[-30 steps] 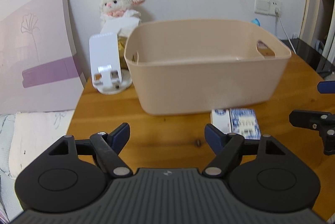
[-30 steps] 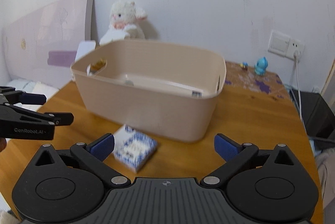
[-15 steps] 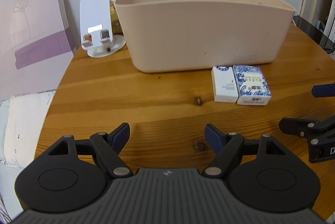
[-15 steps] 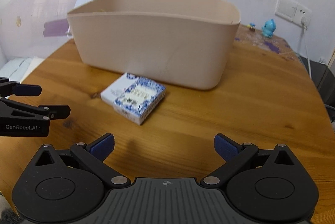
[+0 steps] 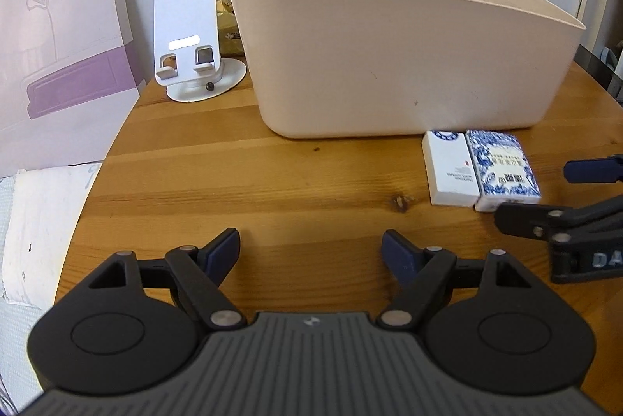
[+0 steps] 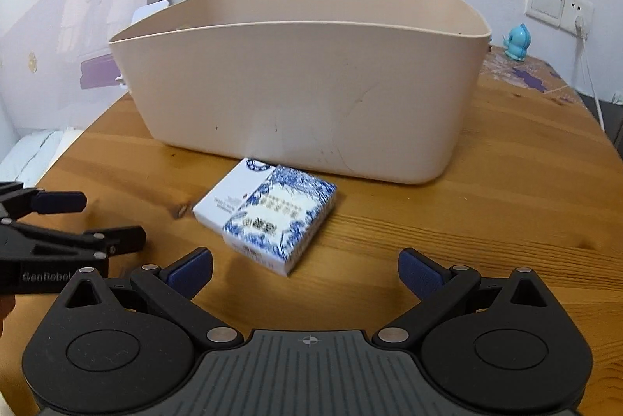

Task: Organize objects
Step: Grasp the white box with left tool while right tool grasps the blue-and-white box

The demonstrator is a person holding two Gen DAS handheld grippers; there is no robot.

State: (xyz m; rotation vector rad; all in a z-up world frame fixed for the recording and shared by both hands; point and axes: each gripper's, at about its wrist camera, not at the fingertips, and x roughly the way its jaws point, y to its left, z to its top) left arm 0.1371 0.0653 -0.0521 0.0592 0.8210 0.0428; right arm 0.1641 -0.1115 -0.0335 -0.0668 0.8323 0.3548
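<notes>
Right wrist view: lower and nearer than a second ago, right gripper [image 6: 305, 266] spread wide before blue-patterned box [image 6: 282, 223] and white box [image 6: 229, 198], just in front of beige bin [image 6: 303, 81]; left gripper [image 5: 309, 246] likewise agape, empty. Pickup likely next.

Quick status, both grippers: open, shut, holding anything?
Left gripper: open, holding nothing.
Right gripper: open, holding nothing, with the blue-patterned box just ahead.
</notes>
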